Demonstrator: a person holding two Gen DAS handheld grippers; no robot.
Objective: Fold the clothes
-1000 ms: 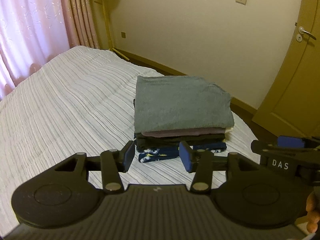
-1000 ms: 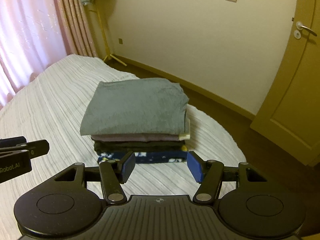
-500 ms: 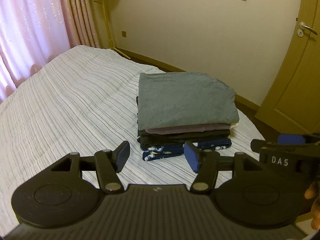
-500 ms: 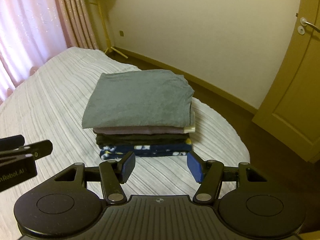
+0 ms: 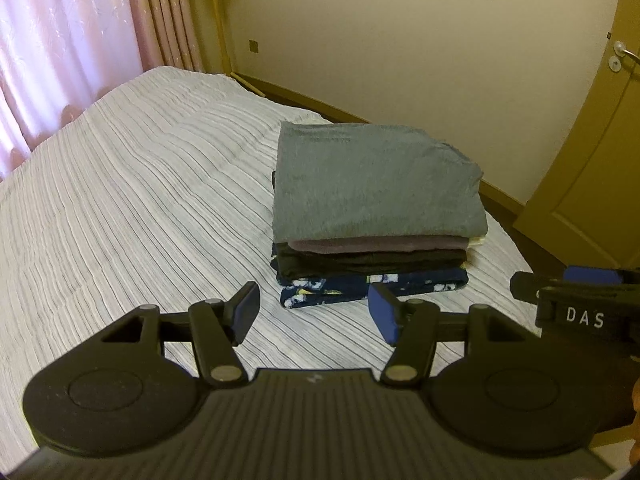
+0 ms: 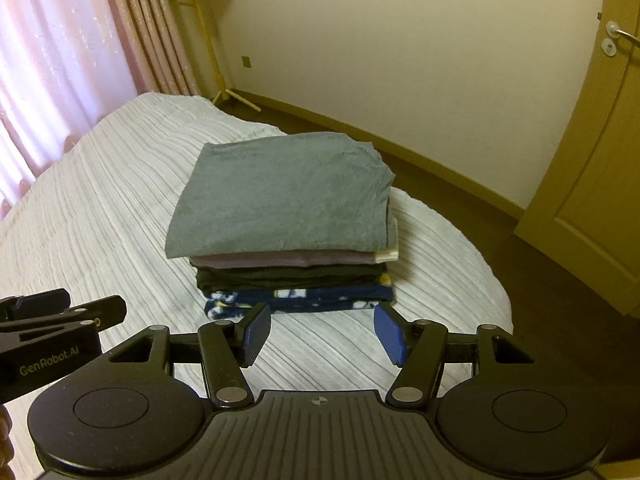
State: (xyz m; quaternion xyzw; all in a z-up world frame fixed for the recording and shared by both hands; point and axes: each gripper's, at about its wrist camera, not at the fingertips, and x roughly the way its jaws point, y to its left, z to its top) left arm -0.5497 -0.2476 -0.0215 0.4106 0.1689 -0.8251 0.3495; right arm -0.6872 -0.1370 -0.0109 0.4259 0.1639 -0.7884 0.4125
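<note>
A neat stack of folded clothes rests on the striped white bed near its far corner. A grey garment lies on top, over mauve, dark and navy patterned layers. My left gripper hovers open just short of the stack's front edge, nothing between its fingers. My right gripper is likewise open and empty, a little in front of the stack. Each gripper shows at the edge of the other's view.
Pink curtains hang at the left. A cream wall runs behind the bed, with dark floor and a yellow-brown door at the right. A yellow stand's legs sit in the corner.
Both grippers have drawn back and risen slightly from the stack, so it sits a bit farther off. Both stay open, the left slightly wider. The stack has not moved.
</note>
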